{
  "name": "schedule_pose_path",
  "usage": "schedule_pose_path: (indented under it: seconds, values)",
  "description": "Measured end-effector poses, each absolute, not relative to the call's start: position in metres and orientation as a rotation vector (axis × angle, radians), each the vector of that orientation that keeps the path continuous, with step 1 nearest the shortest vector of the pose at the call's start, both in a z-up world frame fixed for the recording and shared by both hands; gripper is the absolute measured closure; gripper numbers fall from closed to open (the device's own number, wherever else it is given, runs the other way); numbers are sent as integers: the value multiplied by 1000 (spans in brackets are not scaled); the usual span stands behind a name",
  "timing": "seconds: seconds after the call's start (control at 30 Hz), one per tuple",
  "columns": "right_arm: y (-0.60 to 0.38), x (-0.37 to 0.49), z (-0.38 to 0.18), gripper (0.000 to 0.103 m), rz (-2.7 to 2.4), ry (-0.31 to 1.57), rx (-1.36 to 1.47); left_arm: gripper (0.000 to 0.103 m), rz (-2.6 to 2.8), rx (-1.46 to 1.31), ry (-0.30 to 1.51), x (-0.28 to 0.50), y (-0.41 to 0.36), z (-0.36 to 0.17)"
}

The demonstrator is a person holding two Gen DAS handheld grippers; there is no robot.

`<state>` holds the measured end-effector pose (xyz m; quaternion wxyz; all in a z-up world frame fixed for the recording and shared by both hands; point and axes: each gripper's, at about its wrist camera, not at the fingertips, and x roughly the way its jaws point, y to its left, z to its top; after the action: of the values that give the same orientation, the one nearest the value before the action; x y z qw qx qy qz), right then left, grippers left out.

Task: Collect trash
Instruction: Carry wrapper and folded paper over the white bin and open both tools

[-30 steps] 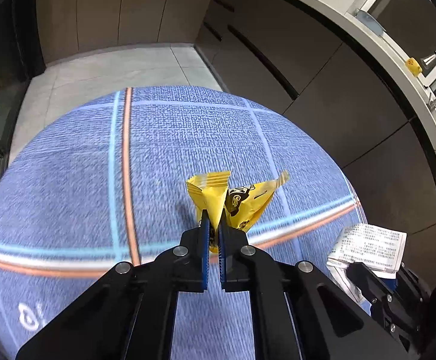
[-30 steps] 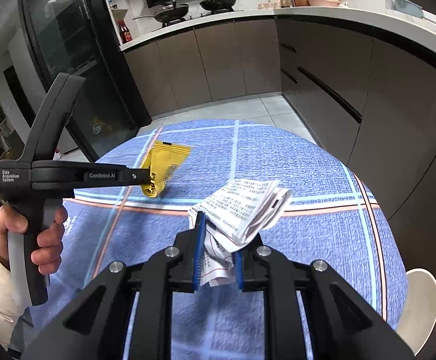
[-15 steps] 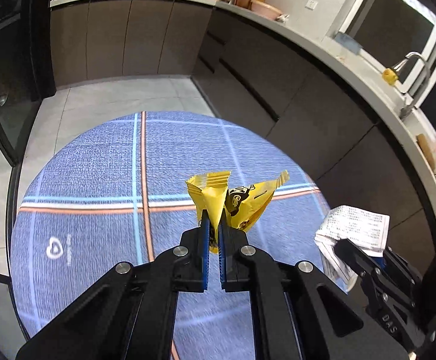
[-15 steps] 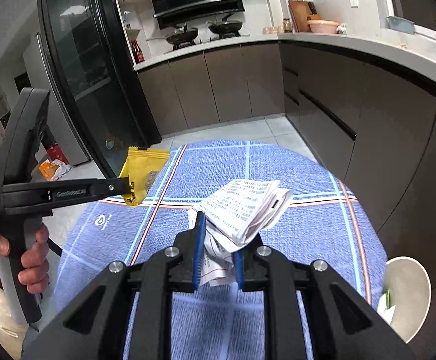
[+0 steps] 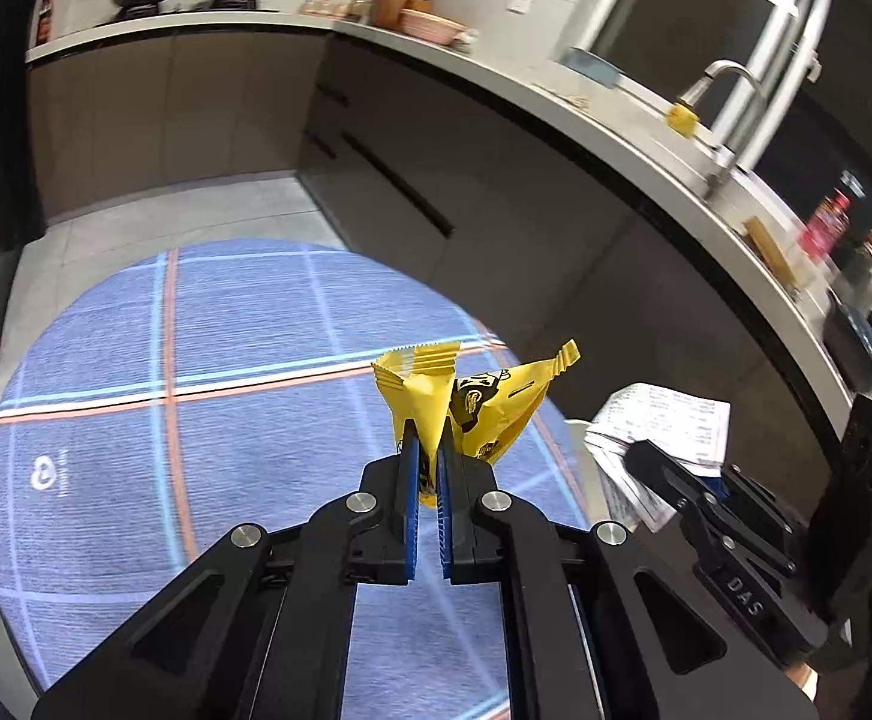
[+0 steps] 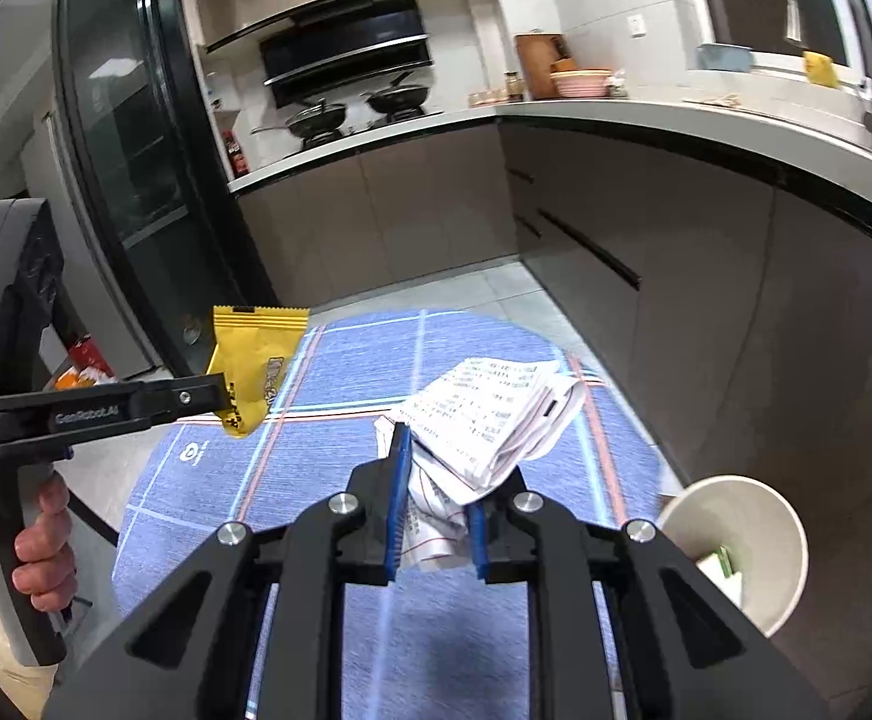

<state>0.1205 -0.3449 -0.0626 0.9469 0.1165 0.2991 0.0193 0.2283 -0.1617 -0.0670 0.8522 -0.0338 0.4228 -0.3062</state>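
1. Left gripper (image 5: 427,462) has its jaws clenched on the yellow snack wrapper (image 5: 466,402), which hangs clear above the blue checked tabletop (image 5: 136,450)
2. Right gripper (image 6: 433,498) has its jaws clamped on the crumpled printed paper (image 6: 484,414), also held off the cloth
3. And there's the target, I'd say: a white bin (image 6: 736,540) down beside the tabletop at the right, something green already inside
4. Both pieces are in the air, so the step in hand looks like the carry to that bin
5. To do it well: keep both grips tight, the wrapper is pinched only at its lower edge and could slip
6. Bring the paper over the bin's mouth first, it's the nearer load, and let go only once it is well inside the rim
7. Keep the two tools apart so they don't knock together
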Motion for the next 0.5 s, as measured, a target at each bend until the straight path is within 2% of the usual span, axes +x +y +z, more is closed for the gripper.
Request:
schedule_pose_path:
  seconds: [0.5]
  values:
    - [-441, 59, -88, 85, -199, 600, 323, 98, -881, 61, 943, 201, -285, -89]
